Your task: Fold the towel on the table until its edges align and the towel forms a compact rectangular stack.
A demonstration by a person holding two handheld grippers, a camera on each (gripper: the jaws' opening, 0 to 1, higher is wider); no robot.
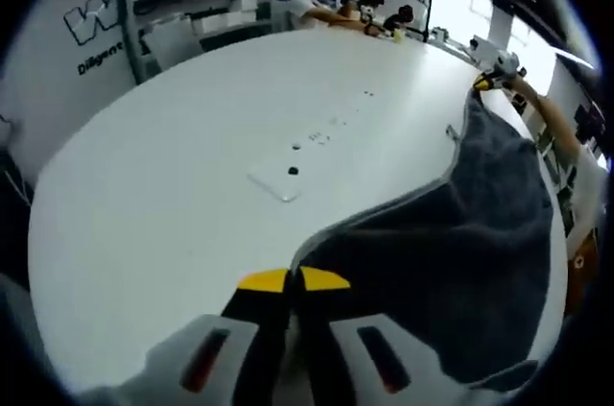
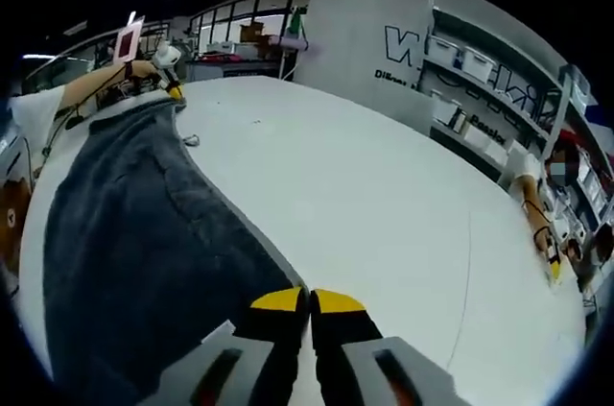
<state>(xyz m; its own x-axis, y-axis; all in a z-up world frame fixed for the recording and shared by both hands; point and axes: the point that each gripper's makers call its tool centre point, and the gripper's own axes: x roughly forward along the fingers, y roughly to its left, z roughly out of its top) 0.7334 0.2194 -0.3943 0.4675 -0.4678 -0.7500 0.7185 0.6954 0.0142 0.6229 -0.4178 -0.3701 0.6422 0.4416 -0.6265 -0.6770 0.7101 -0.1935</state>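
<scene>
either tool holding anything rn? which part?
Both. The left tool is shut on one corner of the dark grey terry towel, and the right tool is shut on the corner at the other end of the same edge.

Right gripper point(image 2: 309, 300) pinched the grey towel's point(image 2: 134, 233) corner on the white table point(image 2: 384, 204); left gripper point(image 2: 165, 65) clamped the far corner.

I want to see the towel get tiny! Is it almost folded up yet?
Not yet. Done: each gripper has pinched a corner of the dark grey towel; the left gripper and right gripper look shut on its edge. In hand: the towel is stretched long between them on the white table. Left: no neat stack shows yet, so the folding and edge matching remain.
</scene>
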